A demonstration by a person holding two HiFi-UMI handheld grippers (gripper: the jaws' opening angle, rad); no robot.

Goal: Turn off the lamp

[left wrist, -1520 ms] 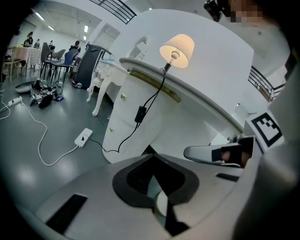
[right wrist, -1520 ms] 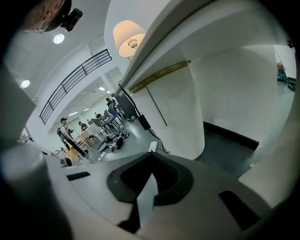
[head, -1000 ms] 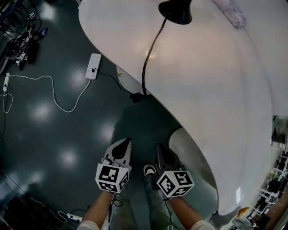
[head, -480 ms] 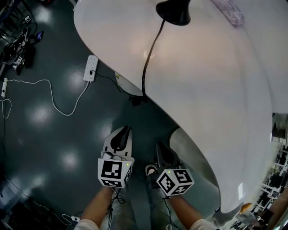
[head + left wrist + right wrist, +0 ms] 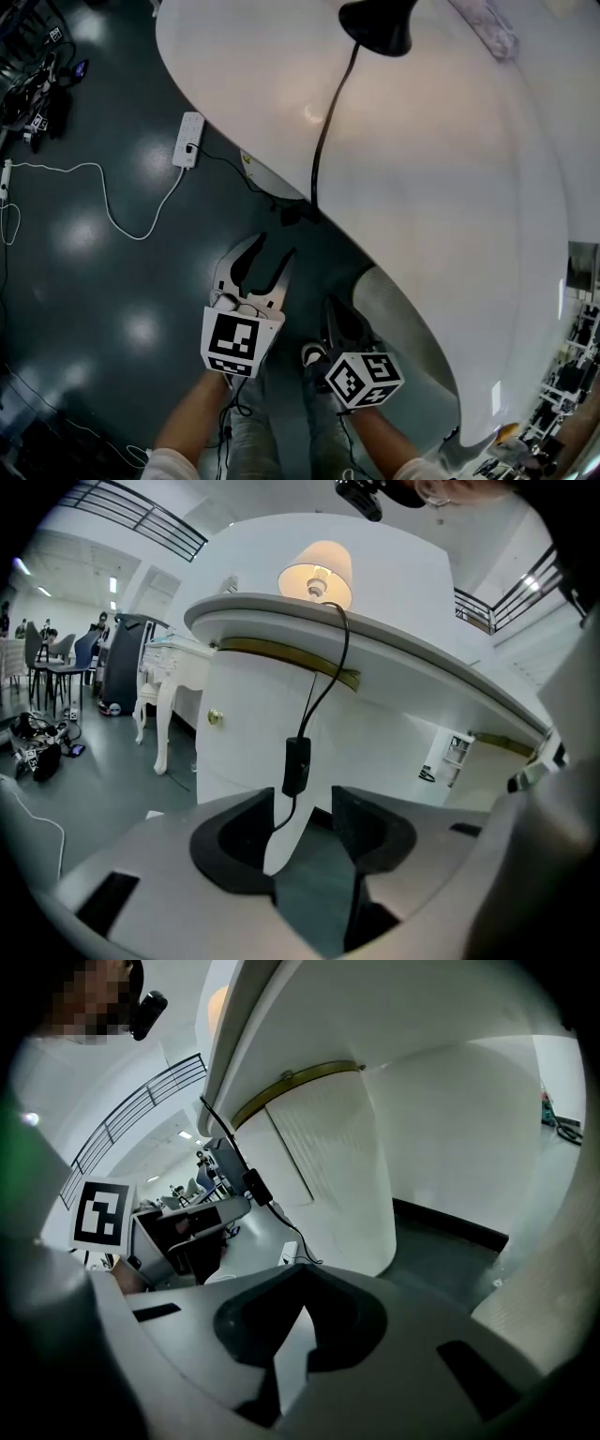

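Lamp [image 5: 316,569] lit, cord [image 5: 330,658] over table edge [image 5: 441,677]

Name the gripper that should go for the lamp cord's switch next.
Left, probably. The left gripper has just been opening its jaws, nothing between them yet, and the cord switch hangs straight ahead of the gap. The right gripper is shut, with the switch off to one side in its view.

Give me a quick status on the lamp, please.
Left tongs just opened, empty; right tongs shut. Lamp lit, cord switch ahead, untouched. Nothing blocking.
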